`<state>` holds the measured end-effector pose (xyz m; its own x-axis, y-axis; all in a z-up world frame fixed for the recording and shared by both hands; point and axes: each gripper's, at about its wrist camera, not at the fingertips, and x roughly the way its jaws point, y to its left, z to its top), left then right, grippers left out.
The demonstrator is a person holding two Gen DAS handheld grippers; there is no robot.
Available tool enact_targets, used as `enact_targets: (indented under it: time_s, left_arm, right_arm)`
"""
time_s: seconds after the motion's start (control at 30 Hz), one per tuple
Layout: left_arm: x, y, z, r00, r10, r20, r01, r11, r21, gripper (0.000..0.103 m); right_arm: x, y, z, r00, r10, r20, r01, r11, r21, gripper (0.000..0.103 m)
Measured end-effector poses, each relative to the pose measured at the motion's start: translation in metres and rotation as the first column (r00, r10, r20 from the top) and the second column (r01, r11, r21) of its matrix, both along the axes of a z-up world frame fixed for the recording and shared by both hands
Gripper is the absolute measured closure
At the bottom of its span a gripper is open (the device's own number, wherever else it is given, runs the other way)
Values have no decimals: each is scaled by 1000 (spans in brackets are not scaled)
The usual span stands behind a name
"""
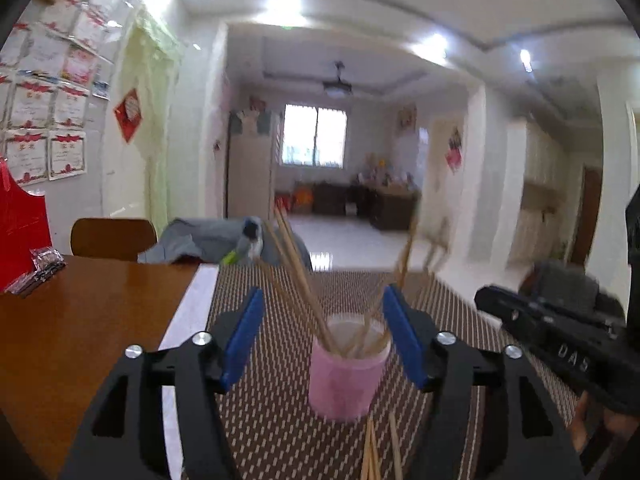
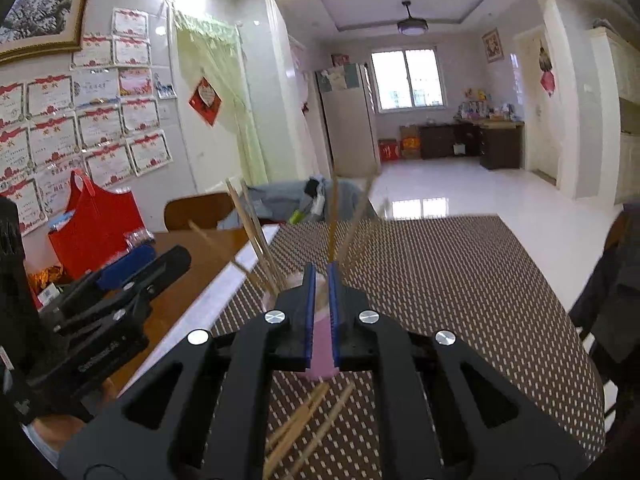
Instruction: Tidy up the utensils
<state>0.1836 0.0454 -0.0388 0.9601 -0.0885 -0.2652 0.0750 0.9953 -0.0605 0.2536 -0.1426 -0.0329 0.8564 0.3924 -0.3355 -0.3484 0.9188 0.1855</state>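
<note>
While the pink cup (image 1: 347,372) stands upright on the woven mat (image 1: 440,308), the left gripper (image 1: 324,340) sits spread wide, its blue fingers (image 1: 243,340) flanking the cup on both sides without touching it. Bamboo chopsticks (image 1: 298,268) lean out of the cup in several directions, some toward the far left, some toward the right. More loose chopsticks (image 1: 372,452) lie flat on the mat at its near edge, just in front of the cup.

From the right wrist view, the right gripper (image 2: 321,276) is nearly closed, its fingers (image 2: 309,312) a narrow slot apart, and one chopstick (image 2: 332,224) rises from between the tips; whether it is truly pinched I cannot tell. The cup (image 2: 320,352) shows pink through that slot, right below the tips. The spare chopsticks (image 2: 304,416) lie under this gripper.

The mat's right half lies bare out to its far and right edges. To the left, a pale strip borders the mat, then the brown table (image 2: 192,276) runs to a red bag (image 2: 92,224) near its left edge.
</note>
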Motion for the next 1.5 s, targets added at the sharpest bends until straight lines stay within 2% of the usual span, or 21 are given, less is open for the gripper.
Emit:
enact_targets:
  time_s: [0.1, 0.2, 0.3, 0.33, 0.4, 0.43, 0.53, 0.63, 0.73, 0.77, 0.83, 0.87, 1.07, 1.27, 1.5]
  left_arm:
    - [0, -3, -15, 994, -34, -106, 38, 999, 28, 41]
    - [3, -7, -34, 970, -83, -228, 98, 994, 52, 41]
    - [9, -16, -59, 919, -134, -371, 175, 981, 80, 41]
    - [13, -20, -71, 885, -146, -442, 207, 974, 93, 41]
    - [19, -25, -88, 842, -154, -517, 240, 965, 102, 41]
    - [23, -28, -101, 806, -147, -574, 258, 959, 116, 41]
    - [29, -29, -127, 745, -109, -658, 254, 959, 128, 41]
    - [35, -23, -138, 715, -111, -691, 245, 965, 98, 41]
    - [38, -19, -146, 705, -88, -703, 231, 967, 110, 41]
    - [41, -17, -147, 703, -82, -706, 228, 967, 115, 41]
    - [45, -13, -148, 712, -76, -698, 223, 967, 122, 40]
    - [48, -12, -148, 711, -74, -700, 218, 969, 120, 40]
    - [58, -13, -145, 711, -40, -702, 179, 976, 126, 40]
    - [44, -1, -143, 715, 8, -699, 141, 978, 155, 40]
    - [52, 5, -144, 698, 14, -716, 124, 982, 140, 40]
  right_arm:
    - [-1, -4, -18, 998, -12, -62, 11, 1000, -6, 95]
    - [-1, -5, -37, 991, -22, -135, 18, 999, -29, 95]
    - [-2, -4, -52, 982, -29, -189, 21, 999, -44, 95]
    - [-3, -4, -56, 978, -32, -205, 22, 999, -50, 95]
    - [-3, -3, -66, 972, -30, -235, 19, 998, -52, 95]
    - [-4, -2, -70, 968, -30, -250, 18, 998, -53, 95]
    - [-5, 2, -81, 956, -26, -291, 10, 998, -57, 95]
    - [-7, 3, -92, 947, -26, -320, 6, 998, -64, 95]
    - [-6, 5, -99, 937, -25, -349, 2, 998, -65, 93]
    - [-6, 4, -101, 935, -24, -355, 1, 998, -65, 87]
    - [-6, 6, -106, 929, -23, -368, -1, 998, -63, 67]
    - [-6, 5, -108, 928, -22, -372, 0, 998, -59, 52]
    - [-1, 20, -119, 911, -36, -411, -6, 995, -99, 52]
    - [9, 34, -129, 889, -39, -457, -18, 993, -119, 52]
    - [24, 60, -132, 871, -53, -489, -80, 966, -247, 54]
